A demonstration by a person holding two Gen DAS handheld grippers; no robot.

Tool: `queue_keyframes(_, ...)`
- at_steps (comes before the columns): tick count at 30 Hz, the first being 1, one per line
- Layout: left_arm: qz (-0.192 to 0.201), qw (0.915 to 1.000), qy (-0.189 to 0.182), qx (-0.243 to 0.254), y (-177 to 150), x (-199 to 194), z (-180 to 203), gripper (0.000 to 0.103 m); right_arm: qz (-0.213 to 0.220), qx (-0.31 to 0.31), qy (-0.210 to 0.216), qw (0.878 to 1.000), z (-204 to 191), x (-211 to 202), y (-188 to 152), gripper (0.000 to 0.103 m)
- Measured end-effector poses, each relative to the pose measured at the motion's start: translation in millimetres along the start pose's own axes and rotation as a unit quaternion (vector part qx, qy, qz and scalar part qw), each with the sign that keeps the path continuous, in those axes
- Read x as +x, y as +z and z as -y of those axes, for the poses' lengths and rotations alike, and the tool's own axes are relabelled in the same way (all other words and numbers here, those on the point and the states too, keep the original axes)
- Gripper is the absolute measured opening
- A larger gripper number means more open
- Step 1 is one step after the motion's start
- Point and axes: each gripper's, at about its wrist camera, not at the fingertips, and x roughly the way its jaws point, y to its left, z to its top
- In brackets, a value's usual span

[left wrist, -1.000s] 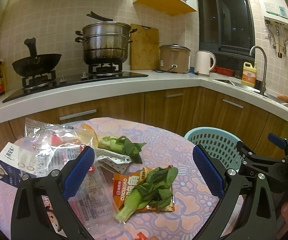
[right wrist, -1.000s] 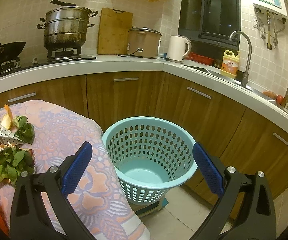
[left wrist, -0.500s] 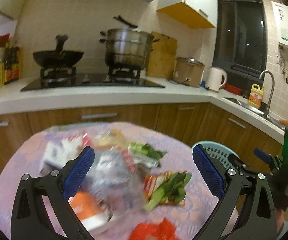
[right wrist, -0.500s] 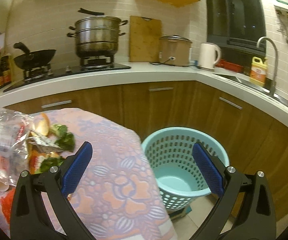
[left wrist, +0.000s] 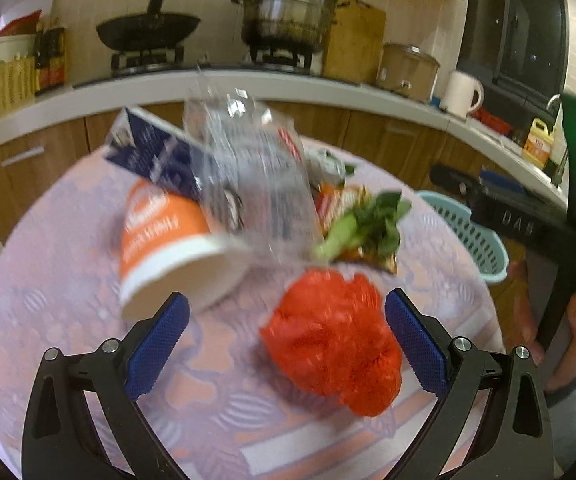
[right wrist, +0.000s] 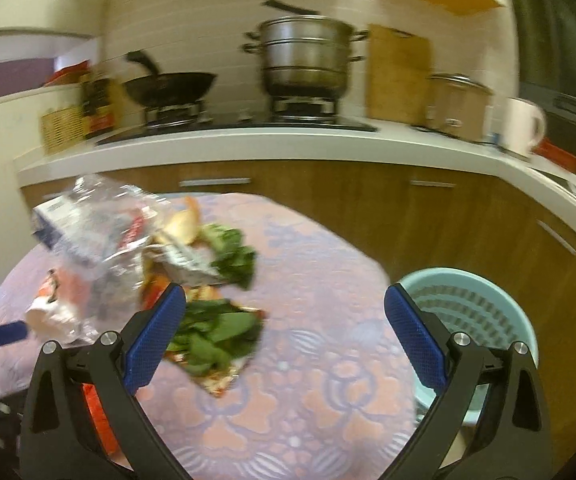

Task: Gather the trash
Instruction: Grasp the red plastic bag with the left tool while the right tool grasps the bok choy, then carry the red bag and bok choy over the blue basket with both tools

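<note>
Trash lies on a round table with a pink patterned cloth (left wrist: 60,264). In the left wrist view my left gripper (left wrist: 287,344) is open just in front of a crumpled red bag (left wrist: 334,346), with a tipped orange paper cup (left wrist: 168,250), a clear plastic bag (left wrist: 256,184), a blue carton (left wrist: 156,156) and leafy greens (left wrist: 364,224) behind. In the right wrist view my right gripper (right wrist: 286,338) is open above the cloth (right wrist: 316,384), near greens on a wrapper (right wrist: 218,334). The light blue basket (right wrist: 476,316) stands to its right, beside the table.
Wooden cabinets and a white counter (right wrist: 288,148) run behind the table, carrying a wok (left wrist: 148,32), a steamer pot (right wrist: 308,56), a rice cooker (left wrist: 408,66) and a kettle (left wrist: 462,92). A hand (left wrist: 568,344) holds the right gripper's body at the right of the left wrist view.
My left gripper has pulled back toward the table's near side, bringing the red bag and orange cup into view. My right gripper has swung left from the basket to over the table.
</note>
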Motion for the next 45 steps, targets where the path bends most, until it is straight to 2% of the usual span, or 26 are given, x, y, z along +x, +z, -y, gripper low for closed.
queue_keyframes(4,-0.020,0.9998,0.004,0.001,0,11,4,0.088,-0.018,-0.004,0.048,0.999,-3,9,-3,0.091)
queue_keyframes(12,-0.036,0.9985,-0.038,-0.018,-2,21,5,0.081,-0.034,-0.023,0.079,0.996,-10,19,3,0.089)
queue_keyframes(15,-0.040,0.9973,-0.056,-0.025,-3,22,6,0.075,-0.047,-0.035,0.094,0.994,-15,23,1,0.089)
queue_keyframes(18,-0.043,0.9957,-0.079,-0.021,-6,23,14,0.062,-0.068,-0.033,0.102,0.992,-16,28,-8,0.089)
queue_keyframes(22,-0.030,0.9965,-0.078,-0.005,-8,17,24,0.048,-0.086,-0.020,0.110,0.990,-12,33,-15,0.083)
queue_keyframes(24,-0.020,0.9966,-0.079,-0.011,-7,12,23,0.046,-0.096,-0.018,0.108,0.989,-11,35,-17,0.079)
queue_keyframes(27,0.006,0.9962,-0.083,-0.027,-6,0,15,0.045,-0.121,-0.007,0.105,0.987,-11,38,-24,0.064)
queue_keyframes(31,0.028,0.9970,-0.062,-0.035,-4,-12,5,0.045,-0.137,0.008,0.122,0.983,-14,36,-33,0.056)
queue_keyframes(34,0.036,0.9948,-0.076,-0.057,-4,-14,-10,0.045,-0.146,-0.009,0.106,0.984,-25,41,-33,0.043)
queue_keyframes(36,0.037,0.9935,-0.083,-0.068,-4,-13,-15,0.045,-0.157,-0.015,0.096,0.983,-31,47,-34,0.022)
queue_keyframes(38,0.038,0.9931,-0.085,-0.072,-7,-15,-18,0.045,-0.157,-0.010,0.102,0.982,-30,47,-34,0.009)
queue_keyframes(45,0.043,0.9926,-0.090,-0.069,-11,-13,-17,0.045,-0.125,0.001,0.071,0.990,-6,30,-21,0.007)
